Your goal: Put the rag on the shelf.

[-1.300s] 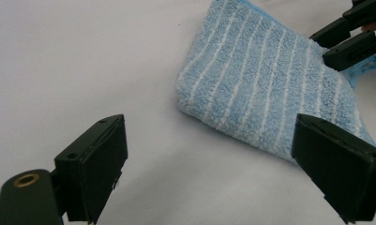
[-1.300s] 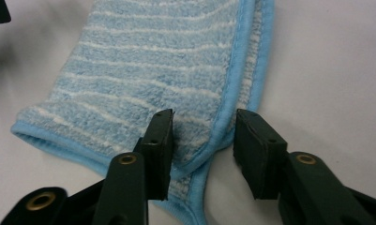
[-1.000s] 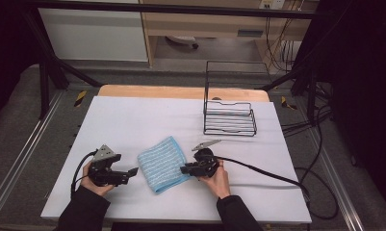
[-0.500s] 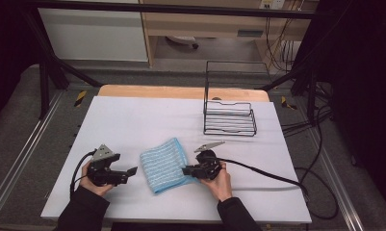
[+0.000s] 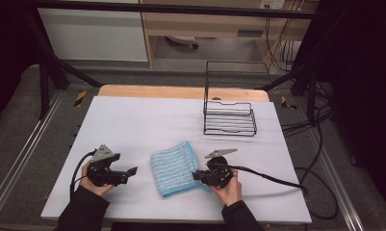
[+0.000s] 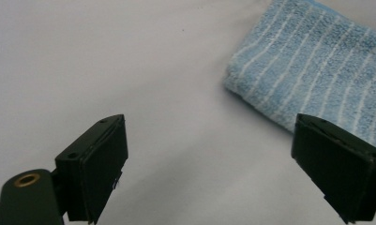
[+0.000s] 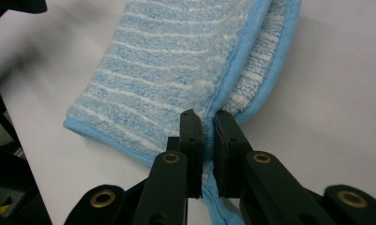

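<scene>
Table (image 5: 133, 120): a flat, smooth, pale sheet covers it; a strip of bare wood shows along the far edge.
Rack (image 5: 229, 118): thin black wire, a box-shaped basket with a tall open frame behind, standing near the far right corner of the surface, well apart from the cloth and both grippers.
Cloth (image 5: 176, 168): soft blue terry with thin white stripes and a plain blue hem, folded into a rough rectangle, lying near the front edge about midway between the two hands. In the right gripper view (image 7: 176, 61) the fold shows two layers, the looped pile fuzzy on top and the hem running as a smooth cord along the side.
Right gripper (image 5: 200, 175): black, blocky, with a grey three-cornered plate on top and a thick black cable trailing off toward the right edge. Its jaws have just been closing and are pinched narrow on the cloth's hemmed edge at the right front corner; the hem runs between the pads (image 7: 190, 136).
Left gripper (image 5: 130, 172): same build, held near the front left of the surface, just beside the cloth without touching it. Its flat, matt black jaws stand wide with bare surface between them (image 6: 209, 164); the cloth's corner (image 6: 312, 61) lies ahead, partly hidden behind one jaw.
</scene>
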`<state>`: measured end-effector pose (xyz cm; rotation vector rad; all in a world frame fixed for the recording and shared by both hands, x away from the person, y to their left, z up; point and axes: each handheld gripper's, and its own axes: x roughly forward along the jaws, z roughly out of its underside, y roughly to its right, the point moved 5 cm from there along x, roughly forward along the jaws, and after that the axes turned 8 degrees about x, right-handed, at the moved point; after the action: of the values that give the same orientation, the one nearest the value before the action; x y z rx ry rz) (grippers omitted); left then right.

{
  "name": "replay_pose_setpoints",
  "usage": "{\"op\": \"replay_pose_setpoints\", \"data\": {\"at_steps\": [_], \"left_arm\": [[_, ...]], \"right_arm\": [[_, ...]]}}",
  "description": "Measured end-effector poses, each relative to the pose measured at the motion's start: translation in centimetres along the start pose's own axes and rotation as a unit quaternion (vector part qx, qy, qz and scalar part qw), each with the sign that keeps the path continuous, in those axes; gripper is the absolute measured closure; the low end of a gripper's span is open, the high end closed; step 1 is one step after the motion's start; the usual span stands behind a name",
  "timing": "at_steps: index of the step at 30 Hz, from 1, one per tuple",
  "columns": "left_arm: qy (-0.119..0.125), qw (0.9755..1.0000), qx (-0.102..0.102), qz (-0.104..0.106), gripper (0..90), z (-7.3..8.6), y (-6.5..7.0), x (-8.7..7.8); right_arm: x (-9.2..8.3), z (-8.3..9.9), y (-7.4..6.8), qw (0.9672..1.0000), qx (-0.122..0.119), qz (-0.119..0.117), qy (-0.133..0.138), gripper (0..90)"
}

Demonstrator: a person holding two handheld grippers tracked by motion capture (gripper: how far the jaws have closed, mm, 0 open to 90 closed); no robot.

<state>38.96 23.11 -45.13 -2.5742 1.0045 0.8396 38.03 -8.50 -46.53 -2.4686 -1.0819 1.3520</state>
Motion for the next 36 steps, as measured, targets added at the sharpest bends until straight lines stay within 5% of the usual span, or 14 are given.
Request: {"op": "replay_pose_setpoints", "data": {"at_steps": [6,10,12,13,19,28,36], "left_arm": [[0.001,1.0,0.0,0.0,10.9,0.0,0.1,0.1],[0.001,1.0,0.001,0.001,10.9,0.0,0.0,0.0],[0.0,1.0,0.0,0.001,10.9,0.0,0.0,0.0],[0.001,1.0,0.0,0.001,10.8,0.0,0.0,0.0],[0.001,1.0,0.001,0.001,10.8,-0.1,0.1,0.1],[0.0,1.0,0.002,0.004,10.7,0.0,0.1,0.2],[-0.003,1.0,0.006,0.007,10.7,0.0,0.2,0.3]], "right_arm": [[0.0,1.1,0.3,0.9999,0.012,-0.008,-0.008,83.0],[0.7,1.4,0.6,0.9999,-0.001,-0.006,-0.014,73.7],[0.3,1.0,0.6,0.9999,-0.013,-0.009,-0.003,64.4],[-0.1,0.2,0.7,0.9994,-0.024,-0.015,0.021,52.3],[0.0,-3.3,1.8,0.9963,-0.046,-0.011,0.071,38.7],[3.1,-6.9,3.5,0.9957,-0.044,-0.001,0.081,35.9],[5.1,-7.1,4.6,0.9972,-0.057,0.02,0.045,48.8]]}}
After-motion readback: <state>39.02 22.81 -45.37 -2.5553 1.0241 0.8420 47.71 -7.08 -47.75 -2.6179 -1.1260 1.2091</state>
